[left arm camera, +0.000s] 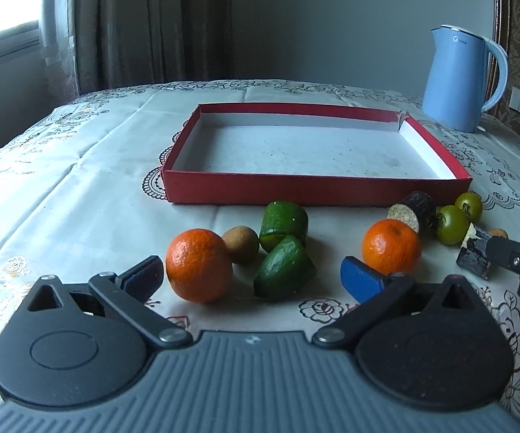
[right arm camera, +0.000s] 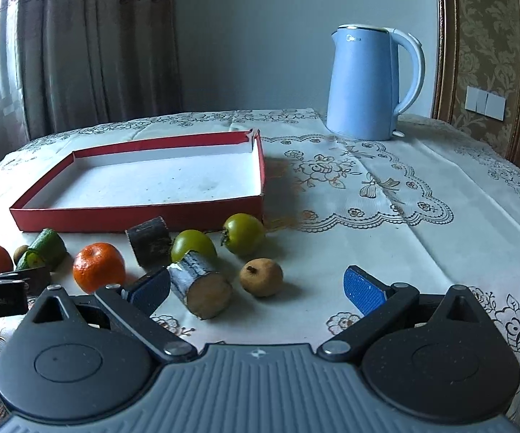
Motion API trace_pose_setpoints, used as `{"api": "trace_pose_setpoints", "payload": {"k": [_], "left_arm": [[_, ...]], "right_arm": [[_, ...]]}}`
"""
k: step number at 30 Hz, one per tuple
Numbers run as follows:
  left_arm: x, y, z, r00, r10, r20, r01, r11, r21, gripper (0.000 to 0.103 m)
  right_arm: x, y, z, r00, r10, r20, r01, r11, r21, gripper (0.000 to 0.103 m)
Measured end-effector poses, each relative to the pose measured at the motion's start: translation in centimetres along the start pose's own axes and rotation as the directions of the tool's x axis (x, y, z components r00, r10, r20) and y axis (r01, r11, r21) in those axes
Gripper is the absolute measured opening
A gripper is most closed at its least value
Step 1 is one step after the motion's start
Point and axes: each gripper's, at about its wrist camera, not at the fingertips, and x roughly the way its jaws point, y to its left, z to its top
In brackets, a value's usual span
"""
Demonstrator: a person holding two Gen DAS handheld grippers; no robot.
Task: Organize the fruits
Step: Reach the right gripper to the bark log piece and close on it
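Before red box (left arm camera: 314,189), two oranges (left arm camera: 198,265), two green tomatoes (right arm camera: 243,234), both grippers' jaws spread.

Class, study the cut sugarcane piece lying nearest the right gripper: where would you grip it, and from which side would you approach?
Grip the sugarcane piece across its round middle, coming down from above. It lies on its side on the tablecloth, cut end toward the camera, so its curved flanks are the exposed surfaces. The right gripper is open, probably wide enough; a green tomato crowds the far end.
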Motion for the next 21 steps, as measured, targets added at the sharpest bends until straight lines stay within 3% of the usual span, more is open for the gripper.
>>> {"api": "trace_pose_setpoints", "payload": {"k": [5, 7, 9, 12, 21], "left_arm": [[0.1, 0.2, -0.3, 1.0, -0.009, 0.002, 0.009, 1.0, 0.009, 0.103], [0.2, 0.3, -0.3, 1.0, -0.012, 0.004, 0.012, 1.0, 0.015, 0.103], [0.3, 0.3, -0.5, 1.0, -0.015, 0.002, 0.015, 1.0, 0.021, 0.103], [0.5, 0.3, -0.6, 1.0, -0.013, 0.0, 0.013, 1.0, 0.025, 0.103], [1.2, 0.9, -0.6, 0.999, -0.029, -0.024, 0.029, 1.0, 0.004, 0.103]], "right_arm": [[-0.3, 0.3, -0.1, 1.0, 0.016, 0.023, -0.016, 1.0, -0.025, 0.098], [-0.4, 1.1, -0.2, 0.999, 0.032, 0.036, -0.03, 0.997, -0.075, 0.091], [-0.3, 1.8, -0.3, 0.998, 0.058, 0.037, -0.054, 0.992, -0.112, 0.076], [0.2, 2.4, -0.4, 0.996, 0.09, 0.013, -0.087, 0.987, -0.136, 0.064], [1.0, 3.3, -0.4, 0.991, 0.13, -0.008, -0.129, 0.974, -0.187, 0.052]]}}
